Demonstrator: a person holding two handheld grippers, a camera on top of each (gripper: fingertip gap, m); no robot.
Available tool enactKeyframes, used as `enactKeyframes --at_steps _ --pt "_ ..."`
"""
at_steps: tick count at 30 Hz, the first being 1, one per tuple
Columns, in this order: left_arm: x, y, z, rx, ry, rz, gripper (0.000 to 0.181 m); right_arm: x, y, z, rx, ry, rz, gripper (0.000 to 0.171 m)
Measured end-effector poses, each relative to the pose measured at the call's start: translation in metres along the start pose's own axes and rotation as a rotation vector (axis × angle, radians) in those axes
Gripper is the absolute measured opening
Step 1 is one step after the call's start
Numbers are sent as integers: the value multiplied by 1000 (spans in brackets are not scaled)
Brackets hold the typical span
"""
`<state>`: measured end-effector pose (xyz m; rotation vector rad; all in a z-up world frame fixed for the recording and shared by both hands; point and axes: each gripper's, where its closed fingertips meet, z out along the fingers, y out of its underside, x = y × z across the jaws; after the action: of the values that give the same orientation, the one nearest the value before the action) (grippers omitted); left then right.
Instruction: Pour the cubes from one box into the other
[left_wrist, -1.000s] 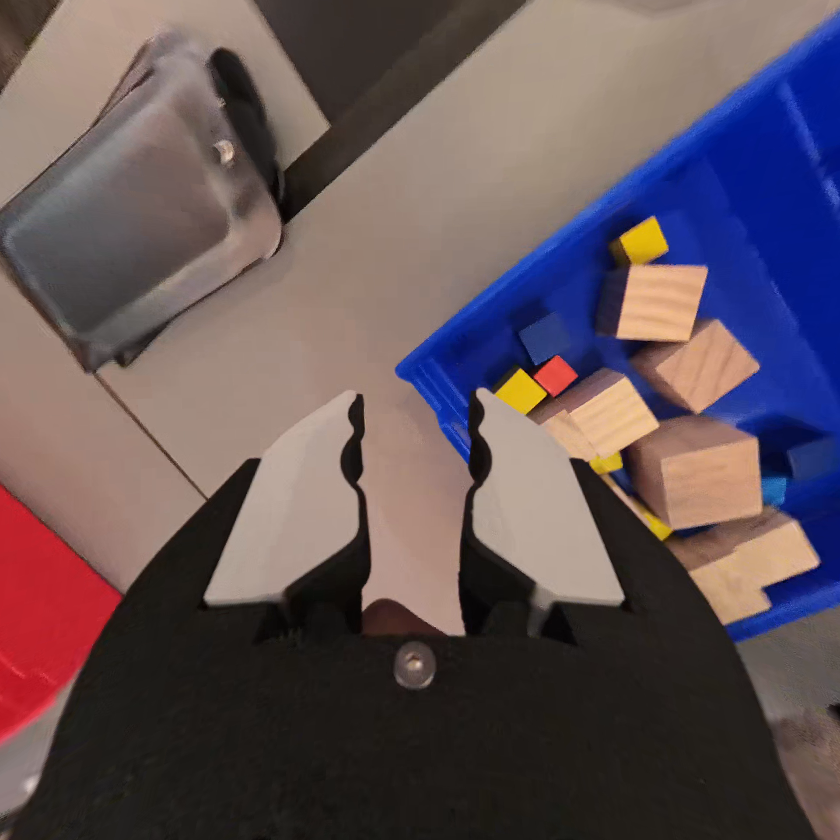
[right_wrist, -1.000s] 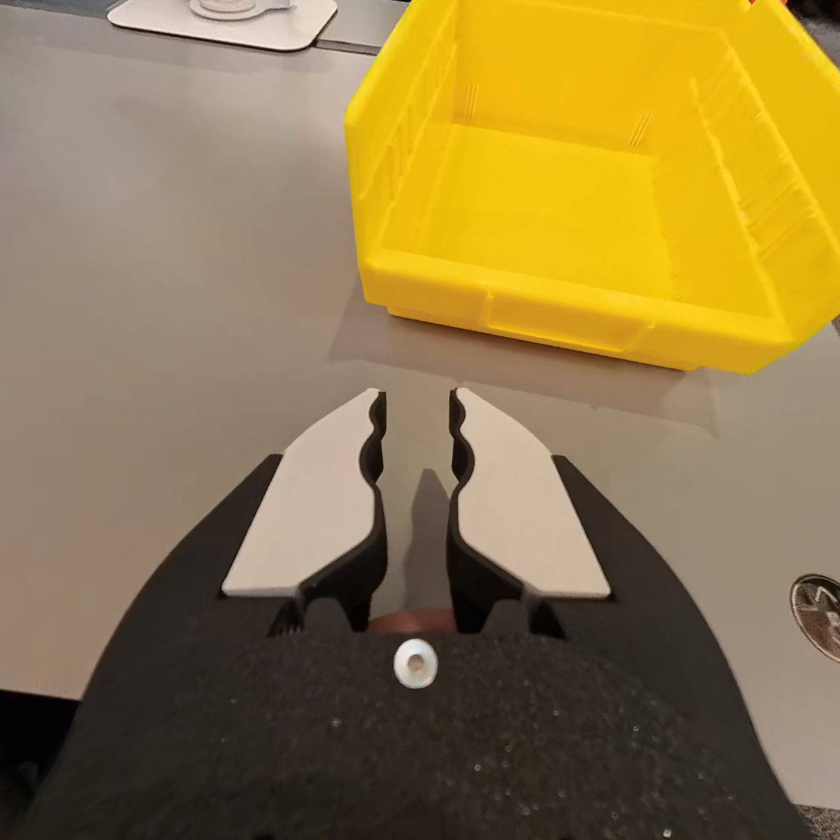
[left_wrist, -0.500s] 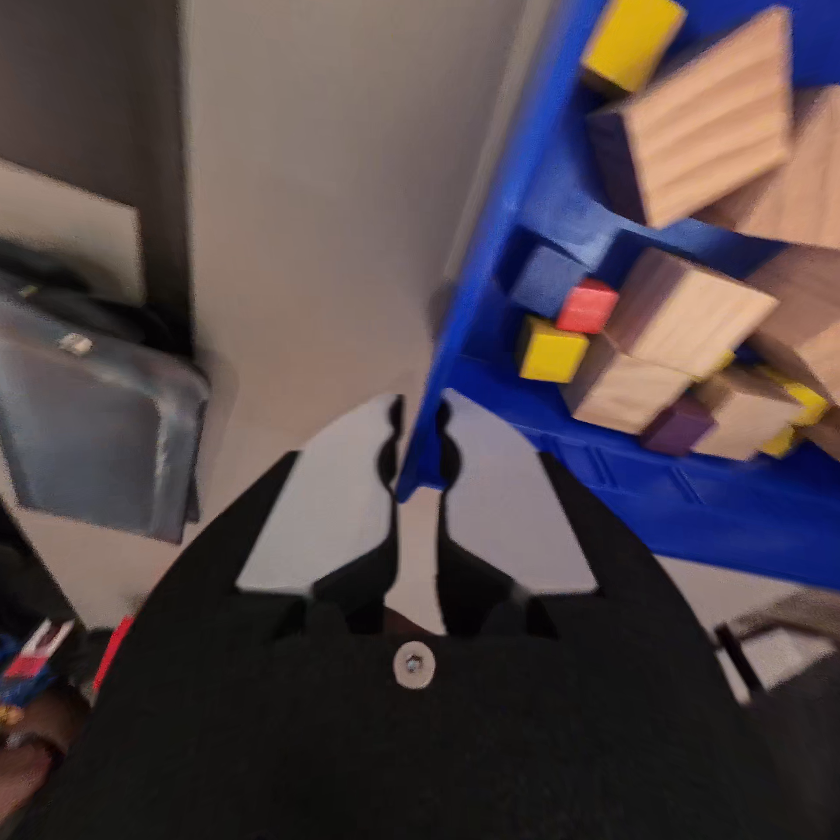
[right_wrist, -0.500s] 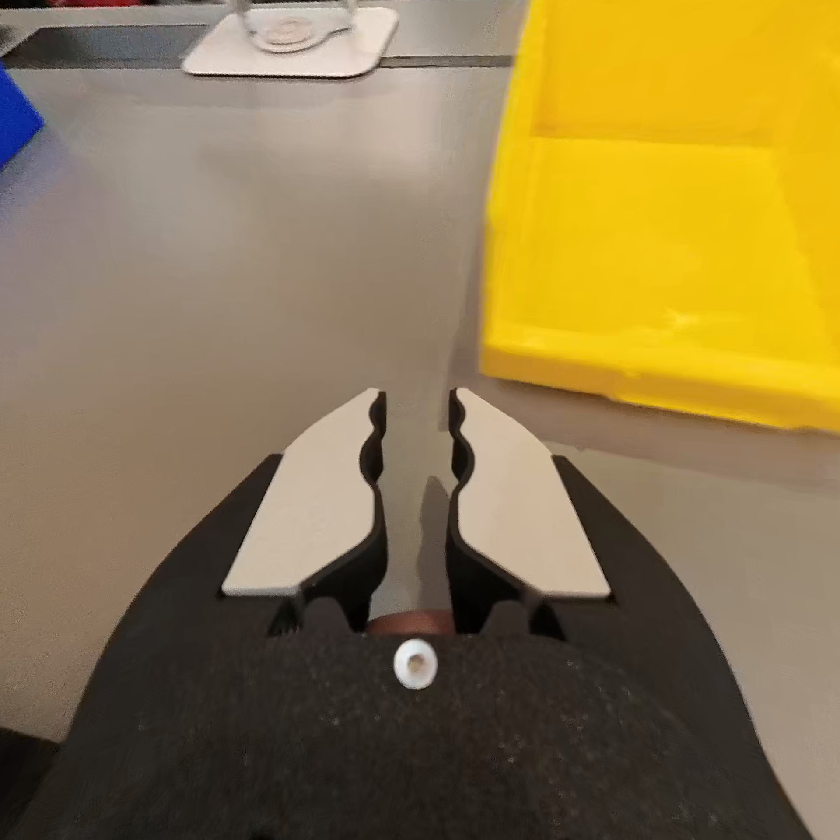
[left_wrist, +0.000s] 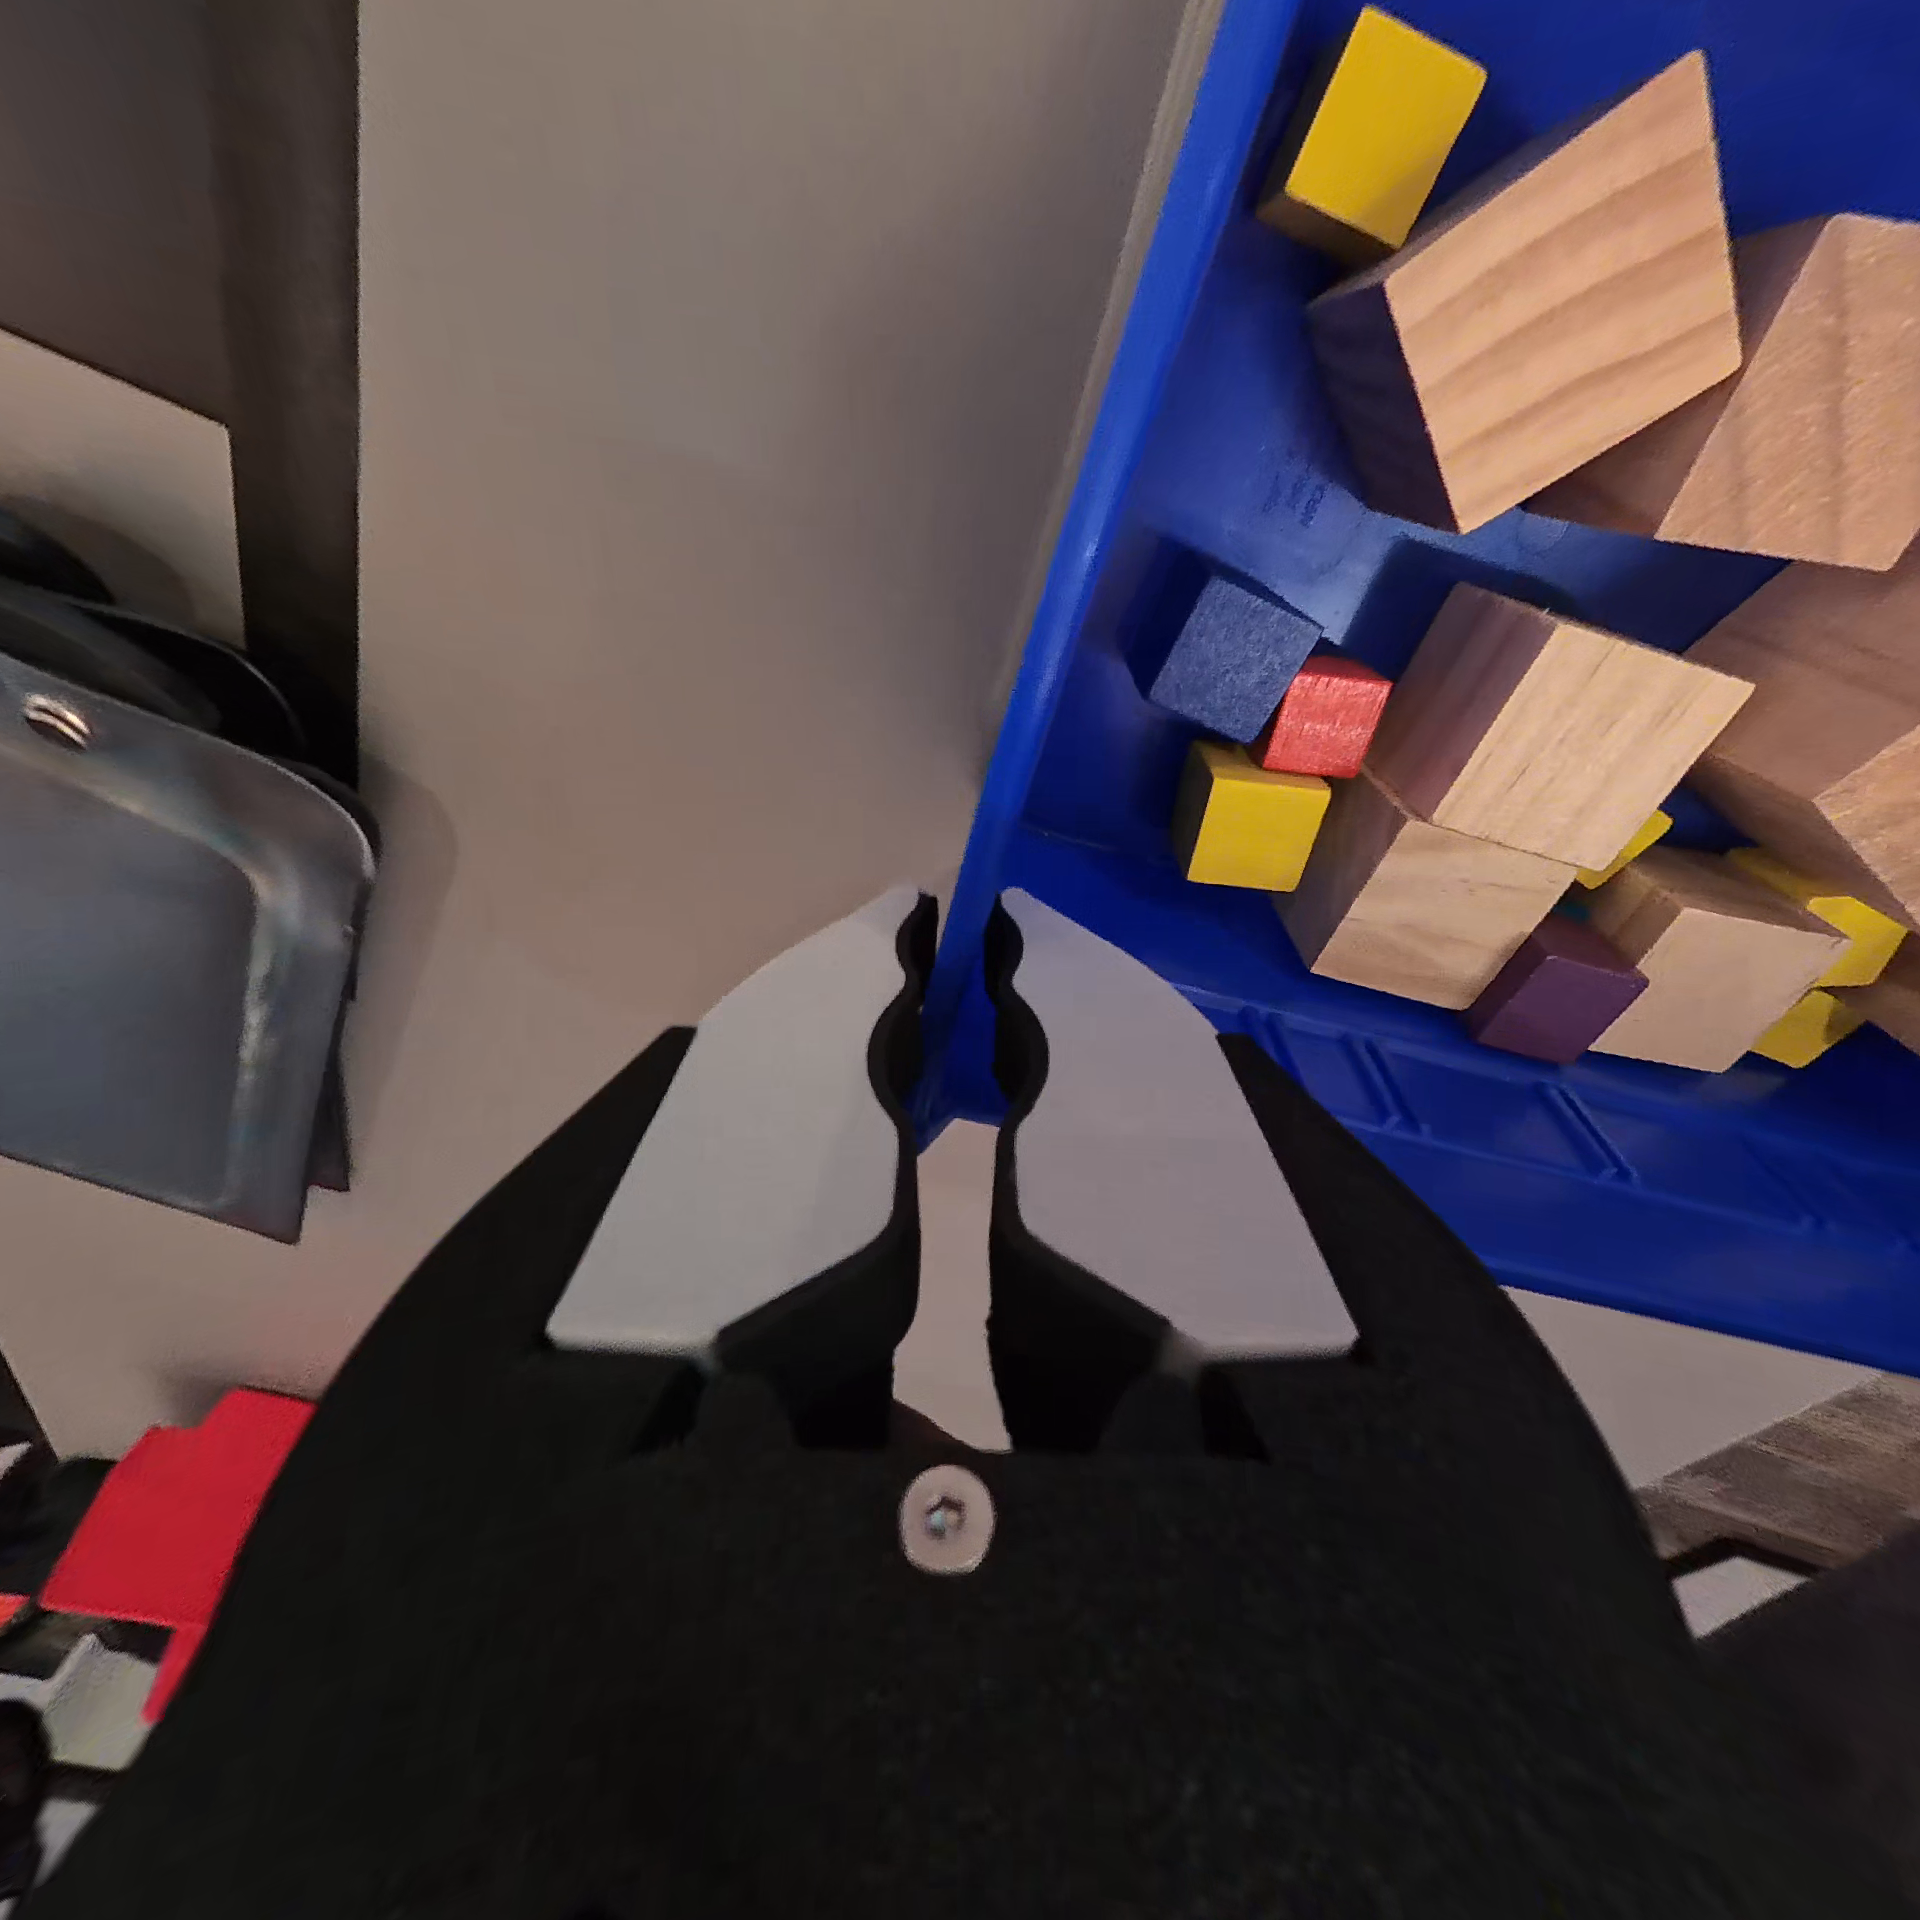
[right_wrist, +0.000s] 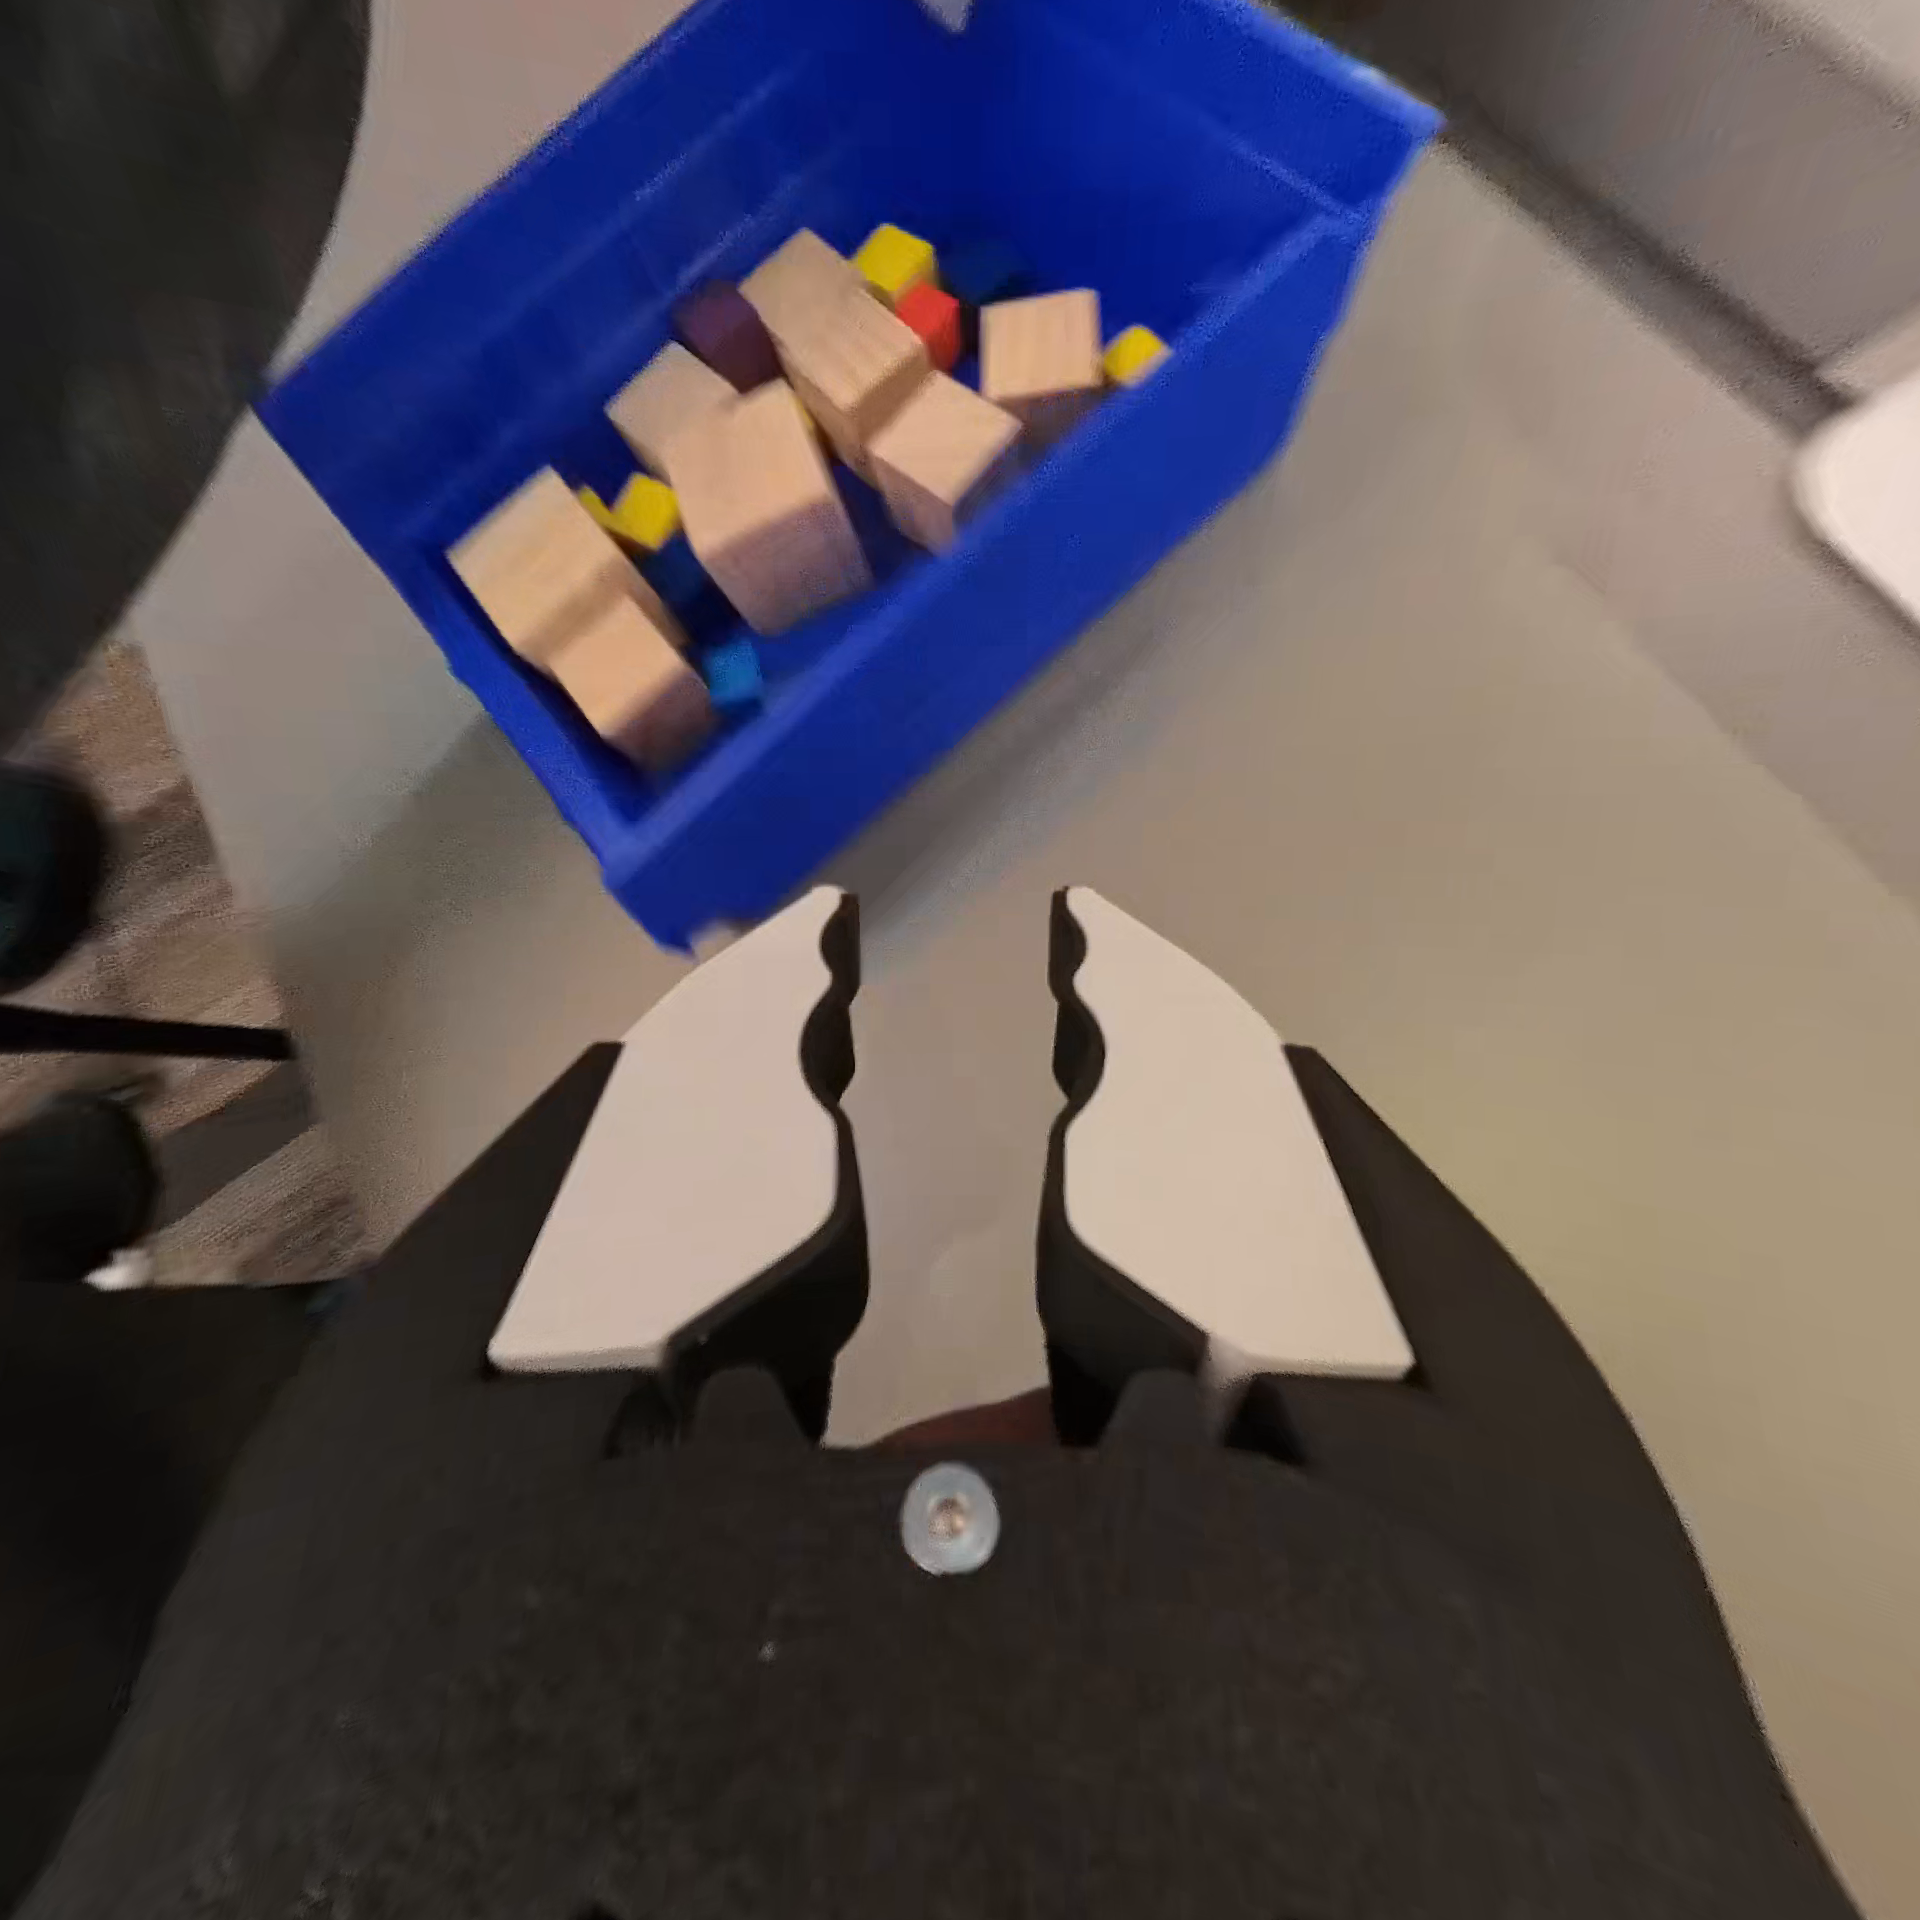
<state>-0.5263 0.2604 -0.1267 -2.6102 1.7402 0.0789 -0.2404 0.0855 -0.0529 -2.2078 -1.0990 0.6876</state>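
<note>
Left gripper (left_wrist: 961, 920) fingers pinch the blue box (left_wrist: 1101, 582) at a corner of its wall, to lift and tip it. Cubes (left_wrist: 1558, 727) lie heaped inside; box sits on the worktop (right_wrist: 1403, 831). Right gripper (right_wrist: 954, 914) fingers spread, empty, just beside the box's near corner, likely to take a second grip.

You work at a pale grey table (right_wrist: 1455, 831); wood-grain floor (right_wrist: 208, 935) shows past its edge, under soft indoor light.

No writing is legible; faint embossed marks inside the blue box (left_wrist: 1294, 499) are unreadable.
</note>
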Motion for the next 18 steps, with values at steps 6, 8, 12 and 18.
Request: enactKeyframes --at_steps 6,8,12,18 --pt "10 18 0 4 -5 -91 9 -5 -17 101 -461 34 42 44" --pt "13 25 0 1 -15 -111 9 -5 -7 111 -575 67 38 44" --pt "31 37 -1 -4 -16 -147 9 14 -1 117 -658 186 13 24" --pt "78 24 -3 81 -44 -102 10 42 26 93 -742 152 68 6"
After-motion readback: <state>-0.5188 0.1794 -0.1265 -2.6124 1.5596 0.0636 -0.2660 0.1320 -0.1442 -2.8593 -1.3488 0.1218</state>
